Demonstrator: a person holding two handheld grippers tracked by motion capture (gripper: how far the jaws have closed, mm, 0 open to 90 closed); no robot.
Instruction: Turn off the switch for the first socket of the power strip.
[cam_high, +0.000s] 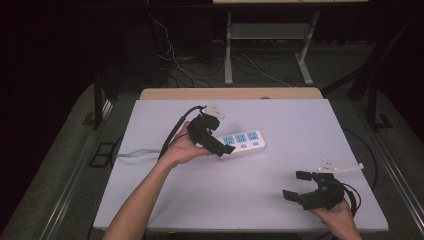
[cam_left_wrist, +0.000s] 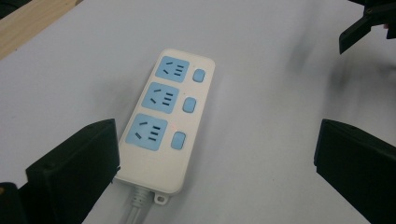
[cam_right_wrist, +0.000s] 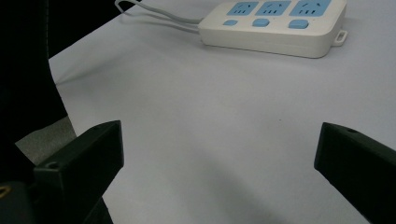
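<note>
- Near the middle of the bench (cam_high: 280, 200) lies the power strip (cam_high: 243, 142), flat on the pale surface, white with three blue sockets and a blue switch beside each.
- Its grey cord (cam_high: 135, 151) runs off its left end toward the bench's left edge in the high view.
- Right over the strip's cord end sits the left gripper (cam_high: 222, 146), jaws spread wide and holding nothing; in the left gripper view the strip (cam_left_wrist: 166, 119) lies between the jaws, close beside the left one.
- Whether that jaw actually touches the casing, I cannot tell.
- Well apart, at the near right corner, the right gripper (cam_high: 295, 186) hovers released too, jaws parted with bare bench between them.
- From the right gripper view the strip (cam_right_wrist: 275, 25) is far ahead, its cord (cam_right_wrist: 154, 16) trailing left.
- Beyond the bench, cables (cam_high: 260, 70) lie on the floor.
</note>
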